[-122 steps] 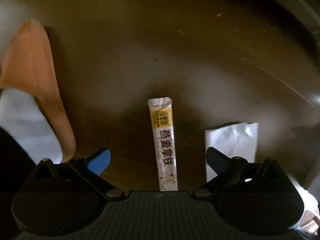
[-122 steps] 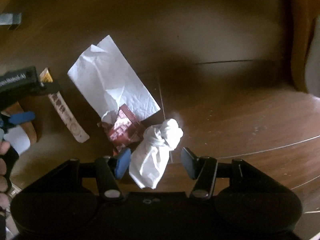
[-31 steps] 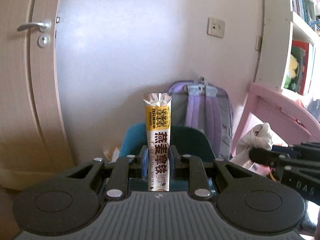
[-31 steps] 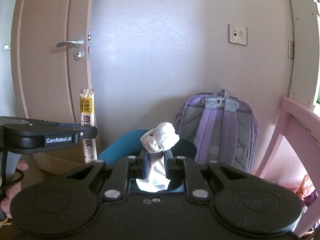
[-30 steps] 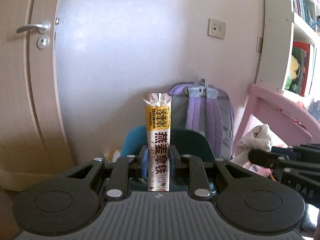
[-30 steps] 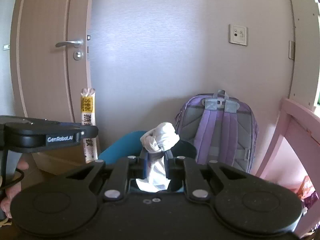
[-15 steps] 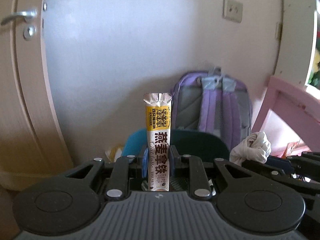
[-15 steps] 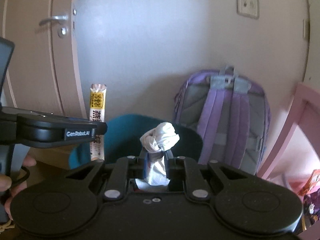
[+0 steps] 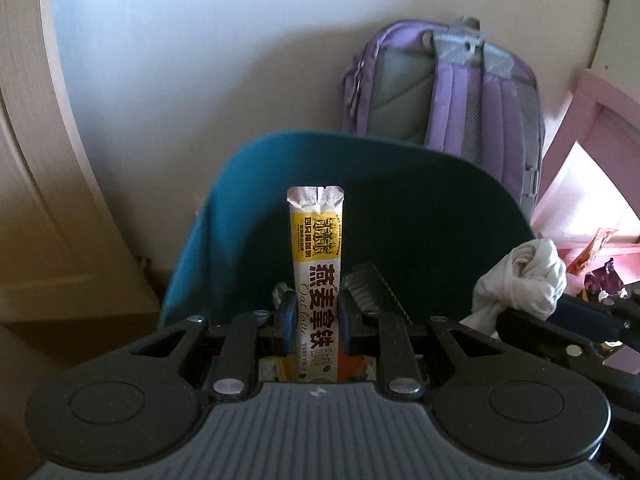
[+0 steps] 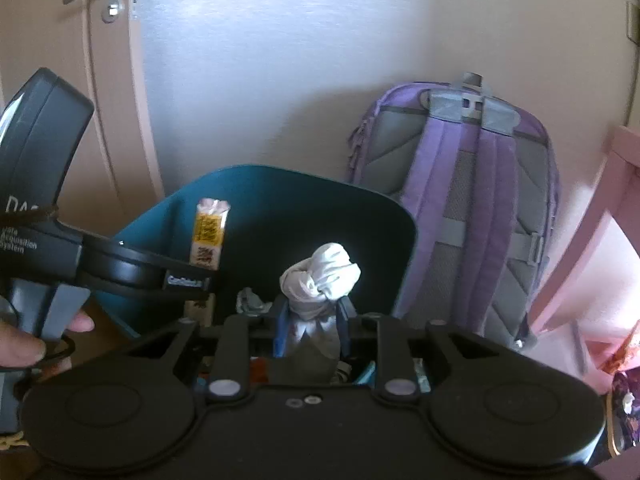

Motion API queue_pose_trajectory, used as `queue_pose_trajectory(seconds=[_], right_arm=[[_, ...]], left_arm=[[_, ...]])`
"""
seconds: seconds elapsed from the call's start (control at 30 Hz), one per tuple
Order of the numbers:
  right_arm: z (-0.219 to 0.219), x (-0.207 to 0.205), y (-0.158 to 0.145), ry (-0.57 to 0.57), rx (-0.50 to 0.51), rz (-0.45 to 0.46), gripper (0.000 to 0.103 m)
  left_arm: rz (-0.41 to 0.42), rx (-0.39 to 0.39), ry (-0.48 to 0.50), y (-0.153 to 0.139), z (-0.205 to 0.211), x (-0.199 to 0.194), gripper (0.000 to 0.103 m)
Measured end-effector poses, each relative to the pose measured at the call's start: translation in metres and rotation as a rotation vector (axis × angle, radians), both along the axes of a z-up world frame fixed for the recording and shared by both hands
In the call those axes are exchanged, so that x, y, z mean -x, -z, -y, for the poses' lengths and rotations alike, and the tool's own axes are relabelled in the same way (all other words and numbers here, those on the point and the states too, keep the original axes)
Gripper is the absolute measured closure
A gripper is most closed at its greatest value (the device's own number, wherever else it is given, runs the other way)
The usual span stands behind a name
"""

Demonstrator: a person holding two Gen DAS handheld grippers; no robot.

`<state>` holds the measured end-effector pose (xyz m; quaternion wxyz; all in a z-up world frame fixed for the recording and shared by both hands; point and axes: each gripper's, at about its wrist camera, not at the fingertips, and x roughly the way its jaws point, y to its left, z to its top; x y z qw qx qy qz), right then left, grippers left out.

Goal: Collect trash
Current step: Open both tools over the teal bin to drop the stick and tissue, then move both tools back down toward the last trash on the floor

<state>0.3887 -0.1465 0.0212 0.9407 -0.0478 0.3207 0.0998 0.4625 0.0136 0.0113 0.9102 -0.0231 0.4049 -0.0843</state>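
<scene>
While both grippers hang over the teal bin (image 9: 400,184) at frame centre, the left gripper (image 9: 316,316) clamps the sachet (image 9: 316,264) upright; the right gripper's (image 10: 312,320) jaws are opening around the tissue wad (image 10: 320,276). Drop step: next, I judge, release both into the bin.

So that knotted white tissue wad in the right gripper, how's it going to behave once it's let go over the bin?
The tissue wad looks soft and crumpled, so probably very light. With the right gripper opening, it may cling briefly. It should land quietly in the teal bin, unlikely to roll.
</scene>
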Motion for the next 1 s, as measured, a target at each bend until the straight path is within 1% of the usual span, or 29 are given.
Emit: queue_pose_trajectory(seconds=[0.03, 0.07, 0.1, 0.13, 0.2, 0.3, 0.33, 0.37, 0.43, 0.53, 0.7, 0.87, 1.0], right_arm=[[0.0, 0.001, 0.0, -0.003, -0.005, -0.004, 0.075], [0.0, 0.002, 0.0, -0.006, -0.008, -0.009, 0.069], [-0.001, 0.002, 0.0, -0.007, -0.008, -0.008, 0.066], [0.0, 0.003, -0.001, -0.01, -0.007, -0.002, 0.063], [0.0, 0.006, -0.003, -0.016, -0.007, 0.001, 0.062], [0.0, 0.011, -0.008, -0.021, -0.006, 0.012, 0.058], [0.001, 0.015, -0.01, -0.021, -0.007, 0.017, 0.055], [0.002, 0.018, -0.012, -0.017, -0.006, 0.022, 0.053], [0.004, 0.027, -0.017, -0.005, -0.012, 0.036, 0.052], [0.009, 0.044, -0.029, -0.01, -0.028, 0.052, 0.051], [0.015, 0.075, -0.046, -0.012, -0.048, 0.074, 0.048], [0.02, 0.108, -0.057, -0.005, -0.075, 0.076, 0.046], [0.023, 0.129, -0.056, -0.01, -0.103, 0.057, 0.046]], left_arm=[[-0.013, 0.0, -0.004, 0.002, -0.001, -0.001, 0.081], [-0.024, 0.001, -0.009, 0.004, 0.0, -0.003, 0.08], [-0.031, 0.004, -0.012, 0.005, -0.001, -0.003, 0.08], [-0.031, 0.007, -0.011, 0.004, -0.001, -0.001, 0.079], [-0.031, 0.013, -0.005, 0.001, 0.0, -0.003, 0.073], [0.003, 0.027, 0.007, -0.007, 0.0, 0.006, 0.052], [0.016, 0.027, 0.001, -0.01, 0.0, 0.009, 0.034], [0.028, 0.02, -0.01, -0.014, 0.002, 0.011, 0.02], [0.054, 0.022, -0.017, -0.022, 0.003, 0.015, 0.02], [0.045, 0.035, -0.021, -0.03, 0.0, 0.023, 0.02], [0.074, 0.045, -0.015, -0.049, -0.001, 0.048, 0.02], [0.099, 0.036, -0.001, -0.062, -0.002, 0.088, 0.02], [0.117, 0.011, -0.005, -0.069, -0.003, 0.12, 0.02]])
